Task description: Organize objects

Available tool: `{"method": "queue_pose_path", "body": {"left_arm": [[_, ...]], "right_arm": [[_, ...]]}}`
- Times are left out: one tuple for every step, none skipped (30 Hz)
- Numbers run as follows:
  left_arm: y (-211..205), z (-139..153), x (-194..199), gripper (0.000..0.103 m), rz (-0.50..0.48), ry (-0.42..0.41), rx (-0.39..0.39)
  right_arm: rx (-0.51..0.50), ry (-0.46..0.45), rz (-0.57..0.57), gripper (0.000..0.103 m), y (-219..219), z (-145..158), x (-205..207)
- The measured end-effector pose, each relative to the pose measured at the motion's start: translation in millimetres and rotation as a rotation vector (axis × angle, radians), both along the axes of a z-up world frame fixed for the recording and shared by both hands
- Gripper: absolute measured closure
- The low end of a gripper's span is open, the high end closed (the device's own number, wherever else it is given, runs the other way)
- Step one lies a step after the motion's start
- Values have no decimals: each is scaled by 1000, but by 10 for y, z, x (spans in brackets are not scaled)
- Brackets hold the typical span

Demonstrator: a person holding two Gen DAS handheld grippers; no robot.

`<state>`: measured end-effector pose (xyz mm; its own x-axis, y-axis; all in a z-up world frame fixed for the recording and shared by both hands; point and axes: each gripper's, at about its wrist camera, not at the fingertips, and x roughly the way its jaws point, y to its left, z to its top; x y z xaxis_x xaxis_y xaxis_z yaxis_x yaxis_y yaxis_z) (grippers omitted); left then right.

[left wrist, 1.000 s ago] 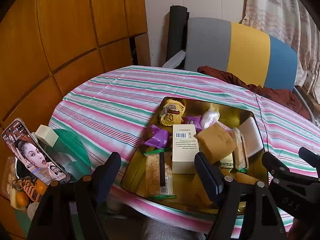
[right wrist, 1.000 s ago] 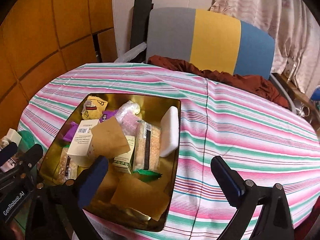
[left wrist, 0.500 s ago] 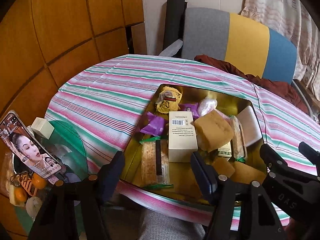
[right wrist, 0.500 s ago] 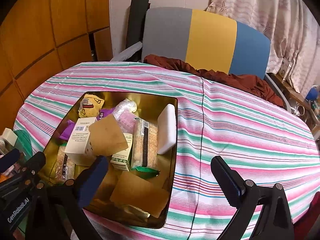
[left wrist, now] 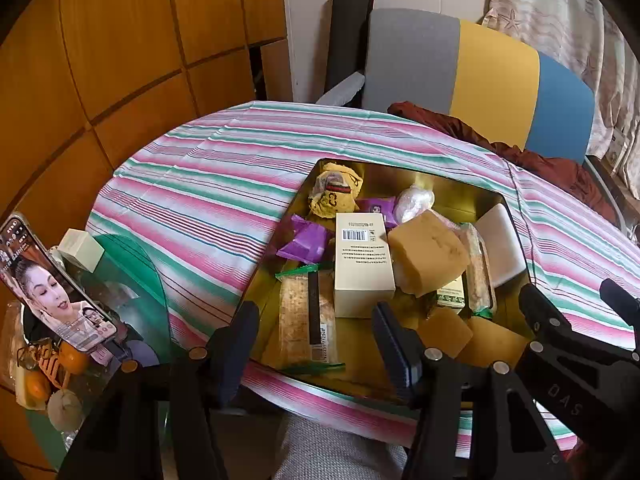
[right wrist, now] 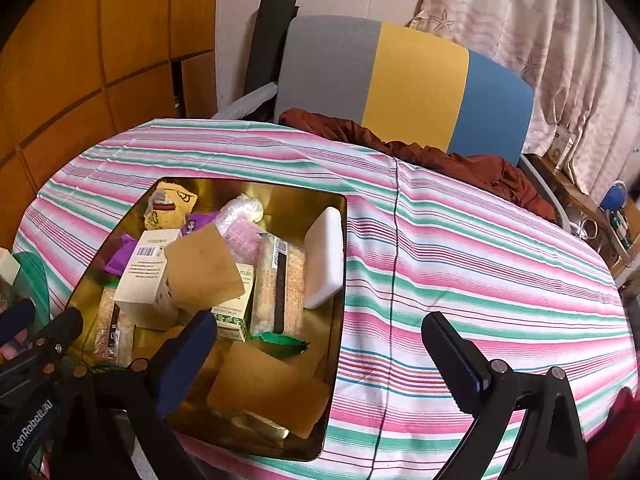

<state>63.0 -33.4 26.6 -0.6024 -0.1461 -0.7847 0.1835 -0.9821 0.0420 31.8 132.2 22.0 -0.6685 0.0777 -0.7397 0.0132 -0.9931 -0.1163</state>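
The gold tray [left wrist: 460,196] sits on the striped tablecloth [left wrist: 208,184] just ahead of both pairs of fingers, crammed with loose goods; a cream barcoded box [left wrist: 362,264] lies flat near its middle, straight beyond the gap of the left gripper [left wrist: 316,344], with a long cracker packet [left wrist: 306,320] closest to those fingertips and a purple wrapper [left wrist: 306,240] further out past the left finger; a brown kraft packet [right wrist: 202,268] leans over the box, and a white flat case [right wrist: 326,256] stands on edge against the tray wall, ahead of the right gripper [right wrist: 320,356] and nearer its left finger.

The left gripper's jaws have just been narrowing, yet nothing sits between them and they grasp nothing; the right gripper hangs spread wide and empty above the tray's near corner and the bare cloth.

The step appears to be choosing a first item to lift out; the cracker packet looks the easiest, being nearest and unburied, though it seems crushable, so a gentle pinch across its narrow width would suit; the box is pinned under the kraft packet and would drag its neighbours; a phone [left wrist: 52,284] propped off past the left finger is best kept clear of.
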Motion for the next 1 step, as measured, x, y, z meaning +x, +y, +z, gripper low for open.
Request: {"method": "queue_pose_path", "body": {"left_arm": [[11,2,0,44,-4,3,-5]], "right_arm": [[2,0,1,0,-6,-3,-1]]}}
